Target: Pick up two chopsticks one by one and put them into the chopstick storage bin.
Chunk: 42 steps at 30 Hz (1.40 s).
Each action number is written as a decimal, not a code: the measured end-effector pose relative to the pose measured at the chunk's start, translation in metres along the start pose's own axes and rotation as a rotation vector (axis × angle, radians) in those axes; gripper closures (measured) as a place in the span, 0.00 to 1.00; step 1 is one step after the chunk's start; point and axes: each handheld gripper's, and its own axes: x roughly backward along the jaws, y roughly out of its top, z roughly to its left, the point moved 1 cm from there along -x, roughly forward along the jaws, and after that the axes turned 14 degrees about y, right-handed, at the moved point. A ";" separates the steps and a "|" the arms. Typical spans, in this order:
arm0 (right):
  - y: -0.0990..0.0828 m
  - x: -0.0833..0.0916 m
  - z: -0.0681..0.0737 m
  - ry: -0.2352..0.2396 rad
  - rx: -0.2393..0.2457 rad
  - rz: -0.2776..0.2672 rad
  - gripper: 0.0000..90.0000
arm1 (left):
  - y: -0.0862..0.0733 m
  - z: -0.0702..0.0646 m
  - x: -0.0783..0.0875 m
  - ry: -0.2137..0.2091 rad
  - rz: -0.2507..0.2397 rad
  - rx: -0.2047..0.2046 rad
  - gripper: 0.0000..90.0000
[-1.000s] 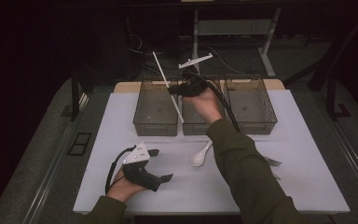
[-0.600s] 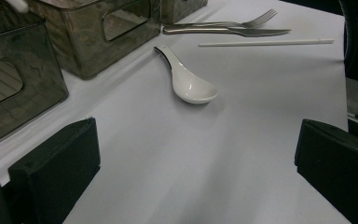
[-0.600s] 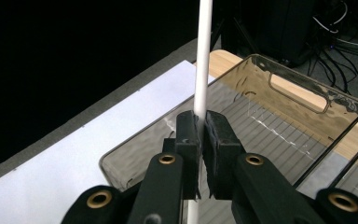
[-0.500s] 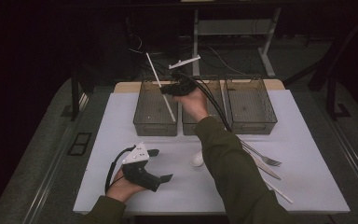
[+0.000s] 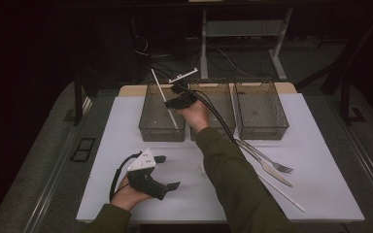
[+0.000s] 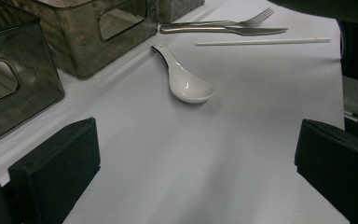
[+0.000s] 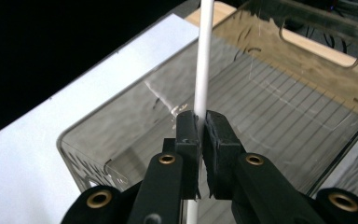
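I'm clamping the white stick [image 7: 204, 70] in my right gripper [image 7: 198, 123] over the left bin [image 5: 161, 112] | left gripper [image 6: 196, 158] resting, jaws gaping wide

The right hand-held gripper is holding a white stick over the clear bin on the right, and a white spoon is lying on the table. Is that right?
Not quite. The right hand-held gripper does hold the white stick, but over the leftmost clear bin, not the right one; the high view shows it. The white spoon does lie on the table.
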 end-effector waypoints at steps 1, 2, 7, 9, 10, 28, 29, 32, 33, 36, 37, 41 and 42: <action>-0.001 -0.002 -0.001 -0.002 -0.002 0.004 0.94 | 0.000 0.000 0.000 0.000 0.000 0.001 0.00; -0.002 -0.003 -0.002 -0.005 -0.008 0.010 0.94 | 0.000 0.000 0.000 0.000 0.000 0.002 0.00; -0.006 -0.010 -0.004 -0.006 -0.015 0.043 0.94 | 0.000 0.000 0.000 0.000 -0.001 0.001 0.00; -0.008 -0.014 -0.005 -0.011 -0.016 0.063 0.94 | 0.000 0.000 0.000 -0.001 0.001 -0.001 0.00; -0.010 -0.017 -0.006 -0.011 -0.021 0.071 0.93 | 0.000 0.000 0.000 -0.003 0.002 -0.002 0.00; -0.015 0.014 -0.002 0.033 0.001 0.053 0.61 | 0.000 0.001 0.000 0.001 0.004 -0.011 0.00; -0.016 0.018 -0.002 0.035 0.006 0.055 0.60 | -0.001 0.001 0.000 0.001 0.005 -0.009 0.00; -0.020 0.030 0.001 0.049 0.018 0.048 0.56 | -0.001 0.001 -0.001 0.001 0.008 -0.007 0.00; -0.021 0.034 0.002 0.055 0.024 0.044 0.55 | -0.001 0.001 -0.001 0.001 0.009 -0.015 0.00; -0.026 0.047 0.006 0.061 0.033 0.038 0.51 | -0.001 0.000 -0.001 0.004 0.011 -0.010 0.00; -0.028 0.051 0.007 0.064 0.040 0.036 0.50 | -0.001 0.000 -0.001 0.004 0.010 -0.010 0.00; -0.036 0.067 0.010 0.069 0.064 0.035 0.48 | -0.001 0.001 -0.001 0.007 0.016 -0.019 0.00; -0.038 0.072 0.011 0.071 0.067 0.034 0.48 | -0.001 0.000 -0.002 0.006 0.013 -0.011 0.00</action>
